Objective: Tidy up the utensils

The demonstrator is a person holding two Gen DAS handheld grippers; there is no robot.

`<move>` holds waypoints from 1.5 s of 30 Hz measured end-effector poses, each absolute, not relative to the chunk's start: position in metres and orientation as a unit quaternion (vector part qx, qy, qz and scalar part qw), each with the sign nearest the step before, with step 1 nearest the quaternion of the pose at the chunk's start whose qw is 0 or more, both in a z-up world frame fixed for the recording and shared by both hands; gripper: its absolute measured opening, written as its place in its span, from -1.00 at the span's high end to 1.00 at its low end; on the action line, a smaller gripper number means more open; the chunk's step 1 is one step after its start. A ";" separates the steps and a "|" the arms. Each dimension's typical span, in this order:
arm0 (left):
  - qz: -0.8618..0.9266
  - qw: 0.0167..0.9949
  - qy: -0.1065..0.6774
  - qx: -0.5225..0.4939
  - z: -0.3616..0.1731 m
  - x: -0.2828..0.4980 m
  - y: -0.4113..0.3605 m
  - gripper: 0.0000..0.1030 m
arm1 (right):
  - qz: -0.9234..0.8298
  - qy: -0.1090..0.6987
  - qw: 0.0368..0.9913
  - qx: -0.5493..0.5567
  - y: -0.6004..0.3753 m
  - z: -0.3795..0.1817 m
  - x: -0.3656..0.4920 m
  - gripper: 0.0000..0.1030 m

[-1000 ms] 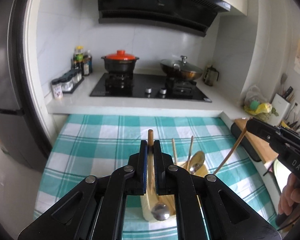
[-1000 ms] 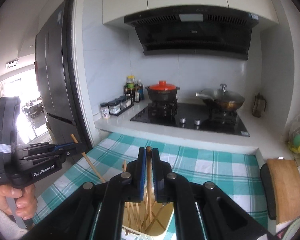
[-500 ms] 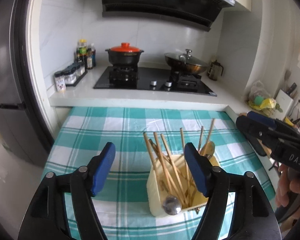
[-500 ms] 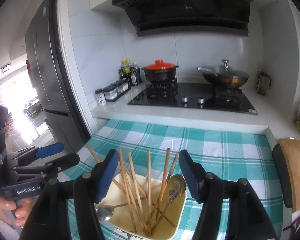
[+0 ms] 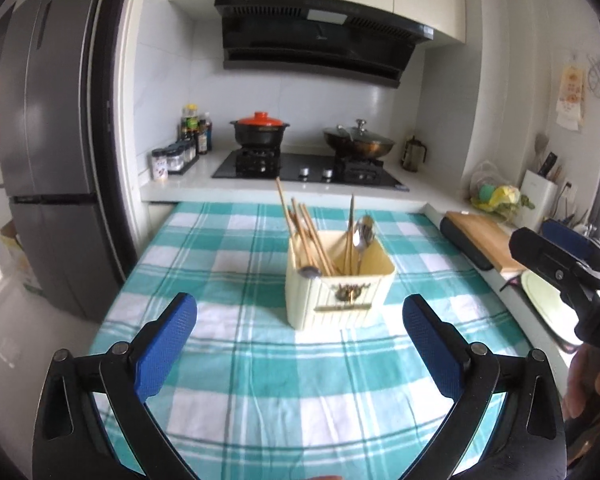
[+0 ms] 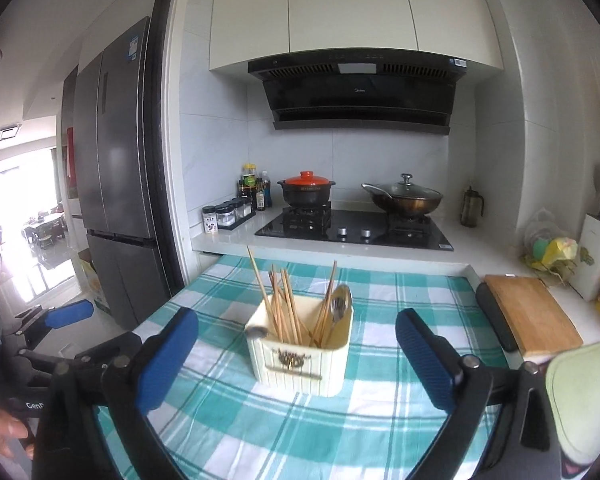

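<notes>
A cream utensil holder stands on the green checked tablecloth; it also shows in the right wrist view. Several wooden chopsticks and two metal spoons stand in it. My left gripper is open and empty, well back from the holder. My right gripper is open and empty, also back from it. The right gripper shows at the right edge of the left wrist view; the left gripper shows at the left edge of the right wrist view.
A stove with a red-lidded pot and a wok stands behind the table. Spice jars sit back left. A wooden cutting board lies on the right. A fridge stands left.
Both grippers were shut on chopsticks over the holder, then opened and let them drop in. Both have since pulled back and away from the holder.
</notes>
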State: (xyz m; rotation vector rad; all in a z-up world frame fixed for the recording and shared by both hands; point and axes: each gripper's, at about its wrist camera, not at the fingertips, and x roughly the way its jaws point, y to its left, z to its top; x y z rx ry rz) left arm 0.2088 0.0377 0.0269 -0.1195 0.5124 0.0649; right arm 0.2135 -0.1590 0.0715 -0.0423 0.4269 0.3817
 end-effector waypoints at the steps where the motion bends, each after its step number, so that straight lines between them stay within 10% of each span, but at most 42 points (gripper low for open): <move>1: 0.033 0.963 0.260 -0.057 0.022 0.203 0.035 -0.99 | 0.183 0.215 0.959 -0.025 -0.160 0.065 0.204 -0.99; 45: 0.089 0.963 0.253 -0.026 0.015 0.166 0.028 -0.99 | 0.144 0.241 0.959 -0.031 -0.159 0.046 0.160 -0.99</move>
